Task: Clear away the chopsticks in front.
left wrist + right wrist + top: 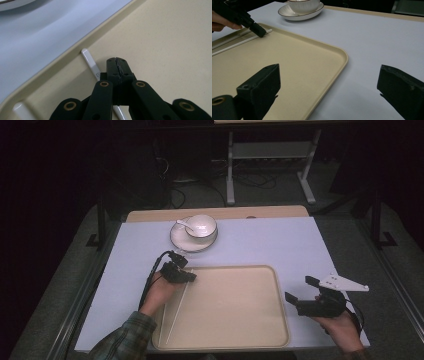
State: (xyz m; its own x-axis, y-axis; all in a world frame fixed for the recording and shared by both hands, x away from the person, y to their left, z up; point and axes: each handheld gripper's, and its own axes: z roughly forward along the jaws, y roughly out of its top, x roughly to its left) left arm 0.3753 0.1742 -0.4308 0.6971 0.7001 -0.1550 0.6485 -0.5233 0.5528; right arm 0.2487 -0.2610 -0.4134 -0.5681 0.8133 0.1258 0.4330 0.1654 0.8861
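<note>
On the pale table (280, 240) lies a beige tray (235, 305) with white chopsticks (176, 312) along its left rim. The left gripper (192, 277) angles down over them, jaws clenched together, empty. The right gripper (298, 290) hovers level past the tray's right edge, jaws spread.

Dim room; grey floor (280, 195), white frame legs (230, 170), perhaps cables behind table (280, 240).

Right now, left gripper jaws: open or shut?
Shut. In the left gripper view the left gripper has its two black jaws pressed together with no gap, tips over the tray beside a white chopstick, nothing visibly between them.
</note>
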